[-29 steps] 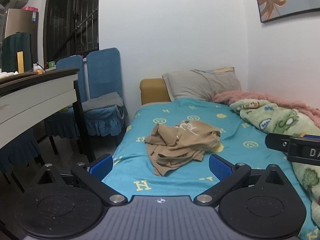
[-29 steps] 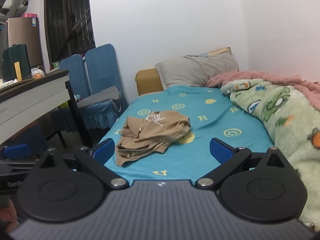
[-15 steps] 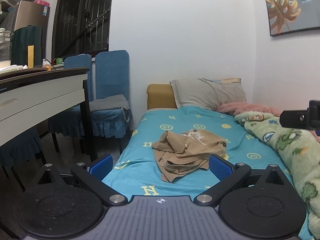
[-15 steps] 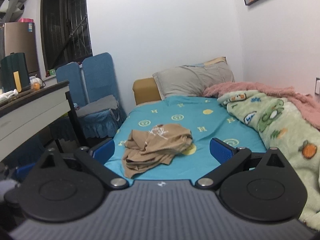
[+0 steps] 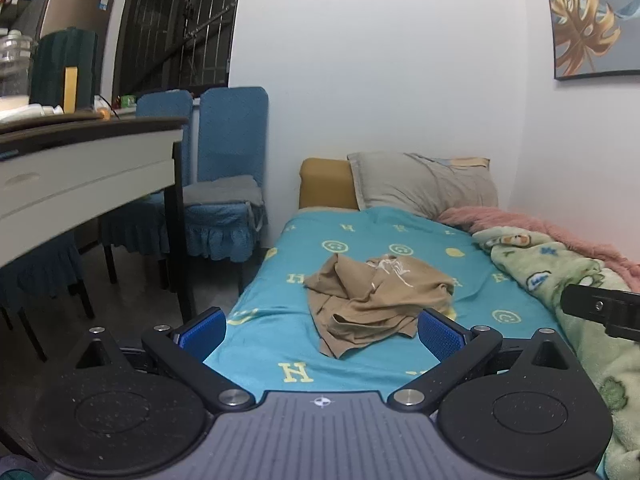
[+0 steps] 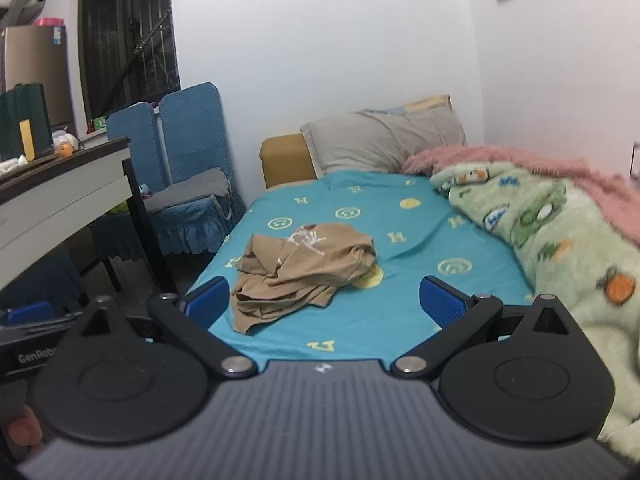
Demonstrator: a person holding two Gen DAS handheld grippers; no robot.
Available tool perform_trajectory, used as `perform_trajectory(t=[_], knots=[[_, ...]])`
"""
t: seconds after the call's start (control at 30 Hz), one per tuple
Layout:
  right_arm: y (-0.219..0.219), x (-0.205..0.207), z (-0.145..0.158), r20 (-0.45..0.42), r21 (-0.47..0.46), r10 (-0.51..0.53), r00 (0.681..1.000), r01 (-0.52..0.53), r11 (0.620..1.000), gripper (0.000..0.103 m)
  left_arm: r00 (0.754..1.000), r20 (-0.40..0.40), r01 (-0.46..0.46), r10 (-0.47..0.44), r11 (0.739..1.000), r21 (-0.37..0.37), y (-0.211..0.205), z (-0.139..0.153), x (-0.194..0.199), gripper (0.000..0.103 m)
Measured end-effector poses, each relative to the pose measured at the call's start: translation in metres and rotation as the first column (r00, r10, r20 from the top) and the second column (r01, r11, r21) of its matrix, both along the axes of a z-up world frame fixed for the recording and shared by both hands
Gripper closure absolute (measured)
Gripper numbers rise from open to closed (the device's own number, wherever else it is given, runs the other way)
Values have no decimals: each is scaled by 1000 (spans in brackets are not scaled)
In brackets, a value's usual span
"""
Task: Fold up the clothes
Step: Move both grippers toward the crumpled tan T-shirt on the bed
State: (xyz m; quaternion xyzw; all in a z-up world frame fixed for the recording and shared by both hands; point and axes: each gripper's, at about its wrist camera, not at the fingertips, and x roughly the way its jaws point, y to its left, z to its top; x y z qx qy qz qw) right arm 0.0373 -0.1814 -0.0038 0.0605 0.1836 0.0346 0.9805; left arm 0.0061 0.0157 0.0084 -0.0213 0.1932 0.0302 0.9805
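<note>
The left gripper (image 5: 320, 330) hangs above the near end of the bed (image 5: 360, 364) with its jaws spread wide, blue pads (image 5: 202, 332) well apart and nothing between them. The right gripper (image 6: 320, 300) stands the same way: jaws fully apart, blue pads (image 6: 442, 300) empty, also over the near end of the bed. Neither touches any cloth.

Beyond both grippers, the tan garment (image 5: 378, 300) lies crumpled in a loose heap on the bed's turquoise sheet (image 5: 272, 312), roughly midway along the bed and somewhat toward its left edge. A pale printed mark shows on the top of the heap, and folds spill toward the near end. In the right wrist view the same garment (image 6: 300, 268) sits just past the left pad.

At the head of the bed a grey pillow (image 5: 424, 184) leans against the wall, with a mustard-coloured headboard block (image 5: 326, 184) beside it. Along the bed's right side lie a green cartoon-print blanket (image 6: 560, 240) and a pink fuzzy blanket (image 6: 500, 160) bunched against the wall. Left of the bed stand two chairs in blue covers (image 5: 228, 184), and nearer still a desk (image 5: 80, 176) with clutter on top. A leaf picture (image 5: 592, 20) hangs on the wall right of the bed. A fingertip (image 6: 22, 432) shows at the lower left corner of the right wrist view.
</note>
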Motion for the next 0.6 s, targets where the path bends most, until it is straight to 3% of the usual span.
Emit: perform_trajectory(t=[0.27,0.47,0.6], knots=[[-23,4,13,8,95,-11,1000,10,995,0,999,-9,32,-32,999,-4,-21,-4,8,0],[-35,37,17,-4,148,21,1000,-20,989,0,996,-79,30,-30,1000,-1,-21,-13,46,0],[-44,60,27,6,166,19,1000,-19,986,0,989,-142,22,-31,998,-59,-16,-16,89,0]])
